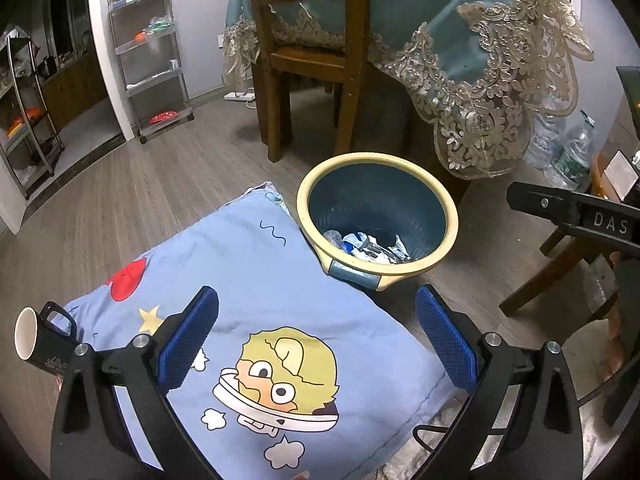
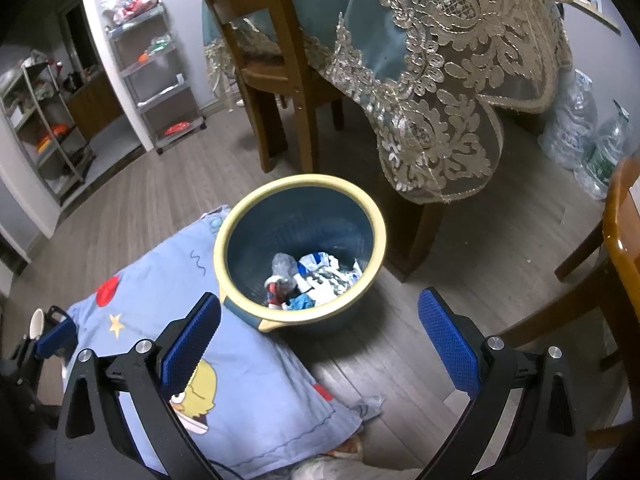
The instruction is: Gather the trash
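Hovering over pillow [image 1: 256,280]: L gripper [image 1: 316,340], R gripper [image 2: 320,344] both spread wide, empty; bin [image 2: 300,184] w/ trash [image 2: 312,280] ahead.

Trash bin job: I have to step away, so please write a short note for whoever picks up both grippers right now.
Left gripper: jaws open, empty, above the light blue cartoon-print cushion.
Right gripper: jaws open, empty, over the floor just short of the bin.
The round blue plastic trash bin with a cream rim stands on the floor against the cushion's far corner.
Done: crumpled wrappers and plastic scraps lie in the bin.
Left: no loose trash shows on the cushion. A black mug with a white inside lies tipped at the cushion's left edge; check beyond these views.
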A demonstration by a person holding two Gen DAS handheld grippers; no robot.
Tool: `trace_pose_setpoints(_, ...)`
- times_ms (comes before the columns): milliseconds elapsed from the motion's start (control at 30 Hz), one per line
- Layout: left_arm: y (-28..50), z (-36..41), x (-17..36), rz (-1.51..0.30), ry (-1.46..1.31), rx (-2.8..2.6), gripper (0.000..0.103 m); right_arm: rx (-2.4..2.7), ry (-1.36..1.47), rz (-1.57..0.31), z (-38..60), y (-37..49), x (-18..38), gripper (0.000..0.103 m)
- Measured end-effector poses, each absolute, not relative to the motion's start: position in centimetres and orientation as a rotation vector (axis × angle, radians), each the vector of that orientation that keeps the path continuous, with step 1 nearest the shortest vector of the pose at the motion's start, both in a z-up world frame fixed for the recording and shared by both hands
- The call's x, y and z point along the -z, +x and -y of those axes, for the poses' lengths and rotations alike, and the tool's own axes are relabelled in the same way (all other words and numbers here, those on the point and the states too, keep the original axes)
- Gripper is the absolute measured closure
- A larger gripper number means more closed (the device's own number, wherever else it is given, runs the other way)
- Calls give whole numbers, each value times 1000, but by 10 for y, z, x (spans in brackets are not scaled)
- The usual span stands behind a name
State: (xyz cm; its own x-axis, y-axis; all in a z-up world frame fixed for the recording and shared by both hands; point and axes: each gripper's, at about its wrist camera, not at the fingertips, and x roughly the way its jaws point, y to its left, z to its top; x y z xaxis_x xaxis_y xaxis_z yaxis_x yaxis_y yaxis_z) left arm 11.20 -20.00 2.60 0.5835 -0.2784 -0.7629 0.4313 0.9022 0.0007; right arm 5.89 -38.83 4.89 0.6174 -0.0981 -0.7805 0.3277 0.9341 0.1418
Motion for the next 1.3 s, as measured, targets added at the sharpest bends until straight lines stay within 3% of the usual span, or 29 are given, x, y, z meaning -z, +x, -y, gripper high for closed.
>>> trace_pose_setpoints(1300, 109, 203, -22, -871, 209, 393, 6, 249, 279, -878, 385, 60, -49, 5)
